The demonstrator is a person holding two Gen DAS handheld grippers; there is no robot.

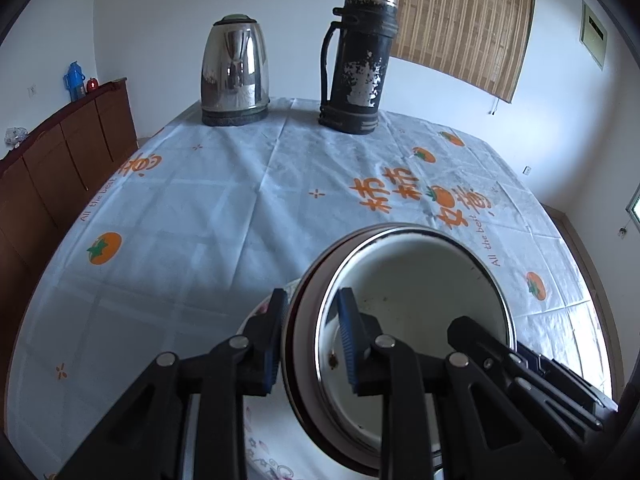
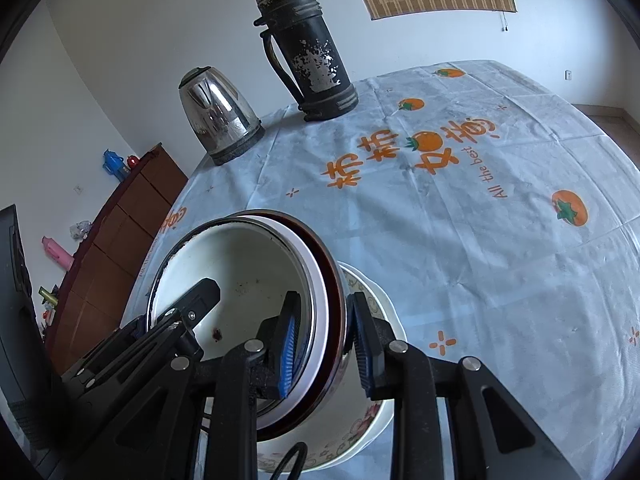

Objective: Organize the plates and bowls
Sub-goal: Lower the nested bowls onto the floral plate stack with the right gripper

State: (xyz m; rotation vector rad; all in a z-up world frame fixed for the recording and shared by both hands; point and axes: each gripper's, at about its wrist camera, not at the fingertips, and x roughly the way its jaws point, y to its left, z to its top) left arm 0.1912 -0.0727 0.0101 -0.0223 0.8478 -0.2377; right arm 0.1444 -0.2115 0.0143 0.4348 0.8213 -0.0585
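Note:
A nested stack of bowls (image 1: 416, 304) has a white enamel bowl innermost, with steel, white and dark red rims around it. My left gripper (image 1: 310, 340) is shut on the stack's left rim, one blue pad inside and one outside. My right gripper (image 2: 326, 344) is shut on the opposite rim of the stack (image 2: 240, 264) in the same way. Each gripper shows in the other's view: the right gripper (image 1: 510, 350) and the left gripper (image 2: 160, 312). Under the stack lies a white floral-rimmed bowl (image 2: 380, 304), also seen as the floral bowl (image 1: 256, 312). I cannot tell whether the stack touches it.
A steel kettle (image 1: 236, 72) and a worn black thermos (image 1: 356, 60) stand at the table's far edge. The persimmon-print tablecloth (image 1: 200, 208) covers the round table. A brown sideboard (image 1: 60, 152) runs along the left wall, with small items on it.

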